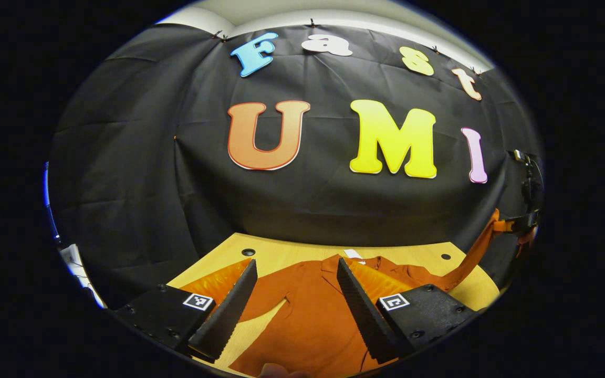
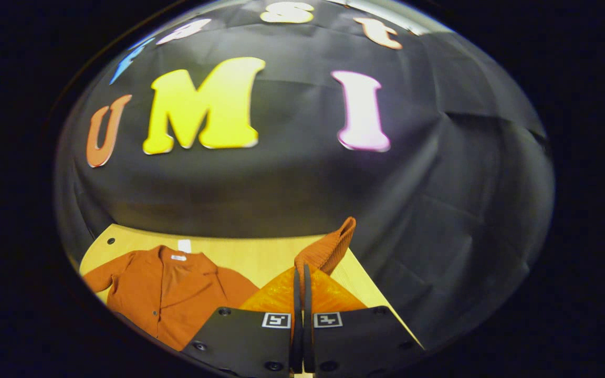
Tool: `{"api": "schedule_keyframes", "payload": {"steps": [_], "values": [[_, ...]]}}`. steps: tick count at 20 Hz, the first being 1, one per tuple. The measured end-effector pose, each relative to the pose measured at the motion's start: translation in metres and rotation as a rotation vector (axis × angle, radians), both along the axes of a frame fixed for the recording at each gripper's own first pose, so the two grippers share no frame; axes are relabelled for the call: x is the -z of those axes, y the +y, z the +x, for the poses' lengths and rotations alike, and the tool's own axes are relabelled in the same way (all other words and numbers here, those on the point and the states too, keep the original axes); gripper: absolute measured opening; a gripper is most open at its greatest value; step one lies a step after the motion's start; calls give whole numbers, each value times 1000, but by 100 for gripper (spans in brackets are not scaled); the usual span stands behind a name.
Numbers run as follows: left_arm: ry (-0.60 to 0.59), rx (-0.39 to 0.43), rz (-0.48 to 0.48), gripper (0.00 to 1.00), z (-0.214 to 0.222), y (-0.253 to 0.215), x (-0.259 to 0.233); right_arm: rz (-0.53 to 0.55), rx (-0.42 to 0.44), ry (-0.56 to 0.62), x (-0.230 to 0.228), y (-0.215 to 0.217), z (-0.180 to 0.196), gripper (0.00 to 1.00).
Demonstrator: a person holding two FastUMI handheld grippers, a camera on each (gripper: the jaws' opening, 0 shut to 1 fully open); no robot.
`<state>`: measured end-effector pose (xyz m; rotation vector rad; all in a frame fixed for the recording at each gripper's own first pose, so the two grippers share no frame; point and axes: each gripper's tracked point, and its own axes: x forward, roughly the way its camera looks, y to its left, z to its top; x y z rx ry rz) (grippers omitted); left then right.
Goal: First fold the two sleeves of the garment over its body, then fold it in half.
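In the left gripper view, the left gripper (image 1: 296,273) hangs low over the tabletop (image 1: 292,252) with its fingers (image 1: 229,310) spread wide apart, nothing between them. Under them lies the orange garment (image 1: 308,315), spread flat on the pale wood with its collar (image 1: 355,261) toward the black wall cloth (image 1: 150,173). One sleeve (image 1: 266,294) bends down along the body at the left. The other sleeve (image 1: 473,257) rises off the tabletop at the far right, pulled up taut to the other gripper (image 1: 525,220), which shows small at the edge.

In the right gripper view, the right gripper (image 2: 301,275) has its fingers (image 2: 296,315) pressed together, clamped on the orange cloth of that raised sleeve (image 2: 329,249), whose ribbed cuff stands up just past the fingertips. The rest of the garment (image 2: 176,294) lies flat on the tabletop (image 2: 260,257) off to the left, buttoned front up, a white label at its collar (image 2: 179,256).
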<state>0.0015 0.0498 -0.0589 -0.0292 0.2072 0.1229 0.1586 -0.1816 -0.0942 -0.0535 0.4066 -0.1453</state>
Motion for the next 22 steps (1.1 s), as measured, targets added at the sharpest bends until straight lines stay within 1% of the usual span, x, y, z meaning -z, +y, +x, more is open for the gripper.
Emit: {"api": "schedule_keyframes", "payload": {"steps": [1, 3, 6, 9, 11, 13, 14, 16, 17, 18, 20, 22], "values": [[-7, -13, -4, 99, -3, 7, -2, -8, -49, -8, -4, 27, 12, 1], [-18, -46, -3, 99, -10, 26, -5, -25, -131, -11, -10, 80, 35, 1], [-20, -113, 14, 99, -25, 59, -9, 5, -231, -23, -9, 162, 61, 1], [-13, -184, 30, 99, -42, 93, -9, 3, -326, -3, 9, 237, 78, 1], [-7, -226, 42, 99, -54, 115, -10, 11, -369, 29, 33, 282, 82, 2], [8, -265, 54, 99, -66, 131, -10, -9, -385, 50, 66, 317, 86, 1], [17, -281, 62, 99, -71, 139, -9, -1, -398, 71, 83, 336, 86, 2], [38, -304, 80, 99, -80, 151, -8, -3, -417, 152, 125, 369, 75, 2], [45, -315, 88, 99, -85, 155, -9, 7, -430, 174, 142, 385, 70, 0], [48, -328, 93, 99, -88, 159, -11, 23, -442, 189, 156, 401, 64, 2], [48, -340, 90, 98, -91, 157, -14, 30, -474, 217, 184, 422, 66, 1], [54, -354, 91, 99, -92, 159, -11, 56, -471, 244, 207, 431, 70, 1]]}}
